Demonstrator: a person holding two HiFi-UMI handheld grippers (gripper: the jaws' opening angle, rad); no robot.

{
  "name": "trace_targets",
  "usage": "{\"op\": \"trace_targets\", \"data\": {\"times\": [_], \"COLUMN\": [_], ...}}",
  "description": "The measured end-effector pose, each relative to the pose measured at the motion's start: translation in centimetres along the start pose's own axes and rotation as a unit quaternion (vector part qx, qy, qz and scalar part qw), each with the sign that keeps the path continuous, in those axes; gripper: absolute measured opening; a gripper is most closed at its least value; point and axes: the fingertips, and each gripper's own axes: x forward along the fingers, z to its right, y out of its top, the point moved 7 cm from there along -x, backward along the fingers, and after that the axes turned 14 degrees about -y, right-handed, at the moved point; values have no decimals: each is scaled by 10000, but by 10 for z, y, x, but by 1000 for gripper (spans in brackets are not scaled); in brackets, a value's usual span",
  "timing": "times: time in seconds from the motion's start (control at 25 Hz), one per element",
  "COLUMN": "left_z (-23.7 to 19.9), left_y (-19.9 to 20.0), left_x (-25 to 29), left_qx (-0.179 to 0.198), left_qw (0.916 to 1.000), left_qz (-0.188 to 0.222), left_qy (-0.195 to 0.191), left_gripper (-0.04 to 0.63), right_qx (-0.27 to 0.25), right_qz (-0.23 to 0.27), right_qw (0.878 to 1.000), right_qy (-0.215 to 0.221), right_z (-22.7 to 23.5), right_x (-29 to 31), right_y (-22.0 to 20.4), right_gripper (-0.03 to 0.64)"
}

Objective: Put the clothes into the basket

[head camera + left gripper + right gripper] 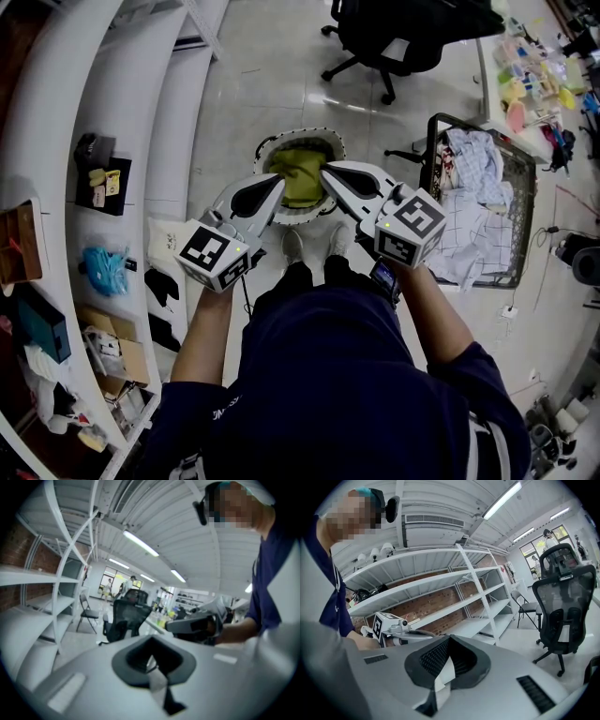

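In the head view an olive-green garment (300, 174) lies inside a round white basket (267, 150) on the floor, just ahead of the person's shoes. Both grippers hover above it, tips pointing toward each other over the basket. My left gripper (279, 180) is shut with nothing between its jaws; in its own view the closed tips (151, 640) meet against the room beyond. My right gripper (325, 170) is likewise shut and empty, its tips (448, 638) meeting. Each gripper shows in the other's view: the right gripper (197, 624) and the left gripper (393, 627).
A dark wire crate (525, 187) at the right holds several white, blue and checked clothes (473, 202). White shelving (122, 141) runs along the left. A black office chair (394, 37) stands beyond the basket. A table with coloured items (534, 84) is at top right.
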Motion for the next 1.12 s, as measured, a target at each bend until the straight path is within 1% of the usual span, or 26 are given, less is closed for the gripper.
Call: {"op": "trace_targets", "data": {"times": [0.52, 0.84, 1.12], "left_z": [-1, -1, -4], "left_y": [-5, -3, -8], "left_x": [-7, -9, -10], "left_qx": [-45, -32, -121], "left_qw": [10000, 10000, 9999], "left_qz": [14, 9, 18], "left_qy": [57, 68, 90], "left_gripper": [3, 3, 3], "right_qx": [-114, -66, -66], "right_qz": [-104, -149, -145], "right_qw": [9999, 9999, 9999], "right_qy": [55, 54, 32], "right_z": [-6, -7, -6], "right_x": [4, 6, 8], "right_y": [-4, -3, -5], "right_gripper": [5, 5, 5]}}
